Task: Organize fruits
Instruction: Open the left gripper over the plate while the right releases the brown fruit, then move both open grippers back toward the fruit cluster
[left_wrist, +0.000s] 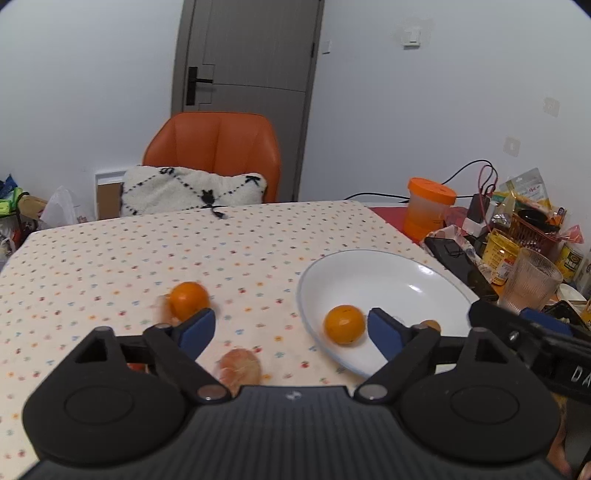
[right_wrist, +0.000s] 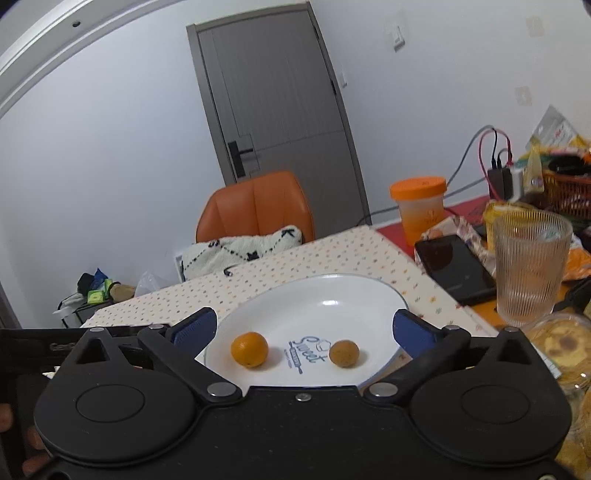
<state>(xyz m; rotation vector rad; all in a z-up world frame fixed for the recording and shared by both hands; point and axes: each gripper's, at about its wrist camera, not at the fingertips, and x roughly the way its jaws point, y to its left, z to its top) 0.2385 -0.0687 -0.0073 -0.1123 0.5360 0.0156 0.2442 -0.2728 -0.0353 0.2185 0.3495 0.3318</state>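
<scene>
Two round orange fruits show in the left wrist view: one (left_wrist: 188, 300) on the dotted tablecloth (left_wrist: 110, 258) beside the left gripper (left_wrist: 291, 328), whose jaws gape empty, another (left_wrist: 344, 324) inside the glossy white plate (left_wrist: 369, 269). A blurred peach-coloured fruit (left_wrist: 239, 369) lies nearer. From the right wrist, the right gripper (right_wrist: 304, 328), jaws wide apart, frames the plate (right_wrist: 314, 291) printed "Sweet", holding the orange (right_wrist: 249, 349) and a dull brown round fruit (right_wrist: 344, 353). A ribbed clear glass (right_wrist: 530, 269) stands alongside.

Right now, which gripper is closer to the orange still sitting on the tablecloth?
Left. The left gripper hangs open with its left finger beside the orange on the tablecloth. The right gripper, also open, is over the white plate, farther off.
</scene>
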